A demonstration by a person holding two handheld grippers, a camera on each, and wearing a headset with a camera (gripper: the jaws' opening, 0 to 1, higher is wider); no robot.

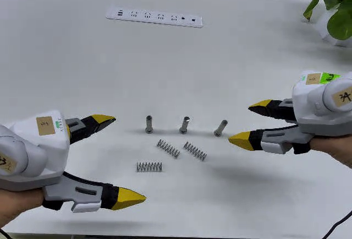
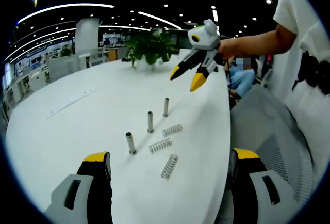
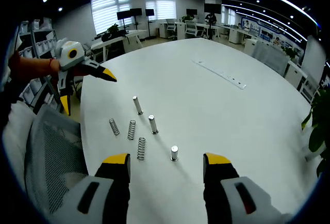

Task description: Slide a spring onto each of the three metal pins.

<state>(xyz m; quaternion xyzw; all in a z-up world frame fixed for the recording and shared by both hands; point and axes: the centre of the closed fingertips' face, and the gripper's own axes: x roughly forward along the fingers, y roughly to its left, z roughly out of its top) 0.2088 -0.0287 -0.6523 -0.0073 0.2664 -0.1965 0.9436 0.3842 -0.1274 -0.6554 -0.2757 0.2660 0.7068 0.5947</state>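
The left gripper (image 1: 127, 158) is hovering by the near edge of the table (image 1: 66, 74) with its jaws spread wide, gripping nothing. The right gripper (image 1: 240, 122) is hanging opposite it, jaws likewise apart (nothing between them either). Between the two, the pins (image 1: 149, 124) (image 1: 185, 124) (image 1: 220, 128) are standing upright in a row, all bare. The springs (image 1: 168, 148) (image 1: 194, 151) (image 1: 149, 166) are lying loose between that row and the near edge, none touching a pin. A power strip (image 1: 154, 17) is lying toward the far edge, and a plant (image 1: 333, 2) is sitting at the far right corner.
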